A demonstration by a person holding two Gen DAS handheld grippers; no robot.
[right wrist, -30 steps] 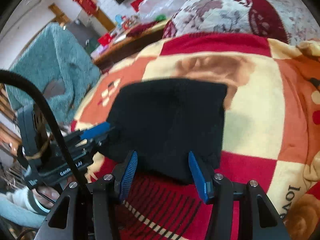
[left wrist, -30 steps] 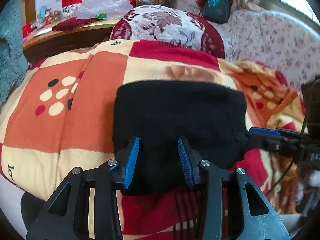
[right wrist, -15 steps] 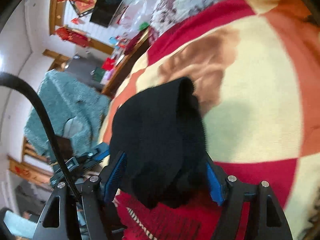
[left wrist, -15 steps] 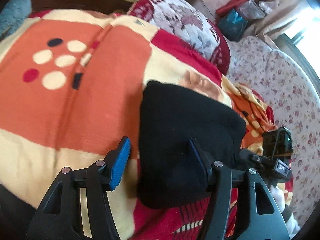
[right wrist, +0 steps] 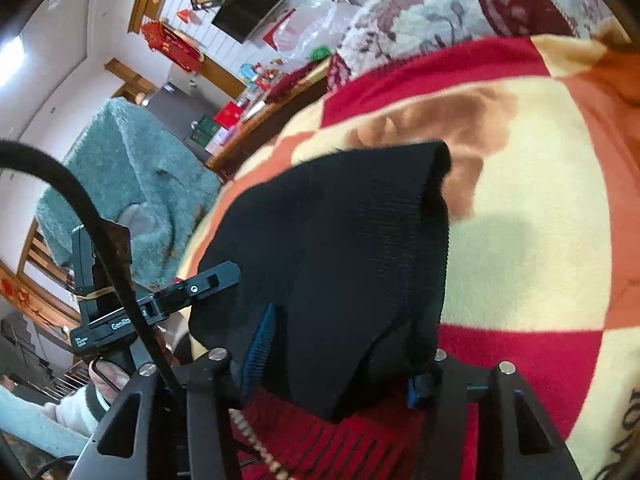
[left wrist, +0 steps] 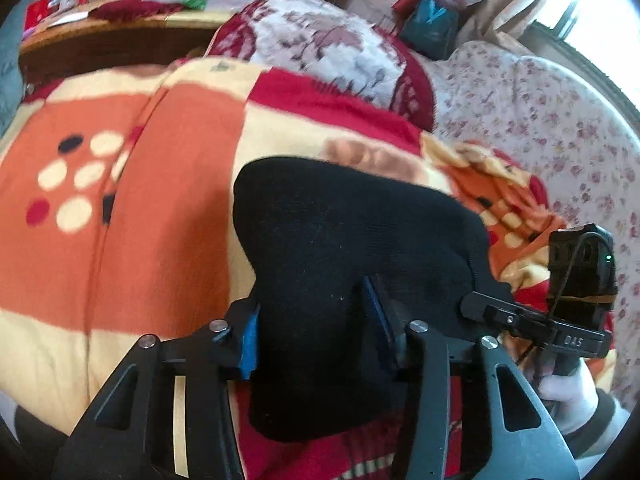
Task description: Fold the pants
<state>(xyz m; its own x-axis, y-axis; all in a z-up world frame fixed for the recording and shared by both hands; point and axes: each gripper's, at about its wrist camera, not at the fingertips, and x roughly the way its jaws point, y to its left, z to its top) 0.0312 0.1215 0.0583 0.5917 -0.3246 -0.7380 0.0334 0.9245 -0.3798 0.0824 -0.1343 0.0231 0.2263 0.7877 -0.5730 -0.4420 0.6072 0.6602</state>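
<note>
Both of our grippers have closed back in since a moment ago; our left gripper (left wrist: 316,332) and right gripper (right wrist: 340,352) are closing on the near edge of the folded black pants (left wrist: 352,248), lying ahead on the checked blanket (left wrist: 160,208).

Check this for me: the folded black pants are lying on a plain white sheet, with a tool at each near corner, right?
Not quite. The black pants lie on an orange, red and cream patterned blanket, not a plain white sheet, as the left wrist view shows. Both tools are there.
</note>
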